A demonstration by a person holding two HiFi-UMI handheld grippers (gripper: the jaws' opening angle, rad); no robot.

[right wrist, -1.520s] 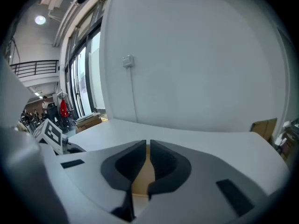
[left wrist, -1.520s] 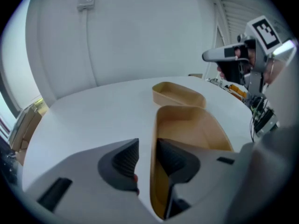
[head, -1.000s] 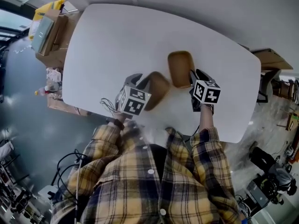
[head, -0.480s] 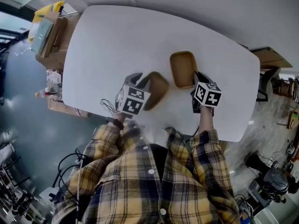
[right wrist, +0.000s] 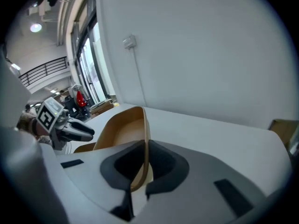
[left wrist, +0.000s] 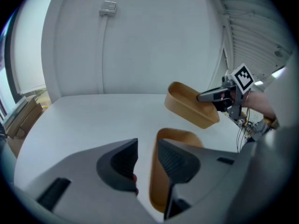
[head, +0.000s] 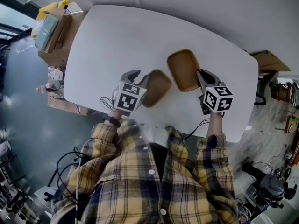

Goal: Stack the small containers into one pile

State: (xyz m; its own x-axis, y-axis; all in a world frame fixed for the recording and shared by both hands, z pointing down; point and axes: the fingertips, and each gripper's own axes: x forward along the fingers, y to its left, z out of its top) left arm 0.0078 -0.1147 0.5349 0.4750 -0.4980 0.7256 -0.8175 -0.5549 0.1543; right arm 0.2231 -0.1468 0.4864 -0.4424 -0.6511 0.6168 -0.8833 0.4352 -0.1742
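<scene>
Two small brown containers are on a white table (head: 117,36). My right gripper (head: 200,76) (right wrist: 145,160) is shut on the near wall of the right container (head: 182,69) (right wrist: 122,129). Its jaws have just been closing on that wall. It holds this container (left wrist: 189,106) tilted above the table. The left container (head: 158,87) (left wrist: 180,136) rests on the table. My left gripper (head: 139,77) (left wrist: 147,155) is open. The left container's near wall stands between its jaws, against the right-hand jaw, and a gap shows on the other side.
Cardboard boxes (head: 51,31) stand on the floor beyond the table's left end, and another box (head: 271,59) stands past its right end. A wall with a socket (left wrist: 109,6) rises behind the table. Cables hang near the table's front edge.
The right gripper has shut on the right container's wall and lifted it off the table, tilted. The left gripper has risen slightly; the left container has stayed in place.
</scene>
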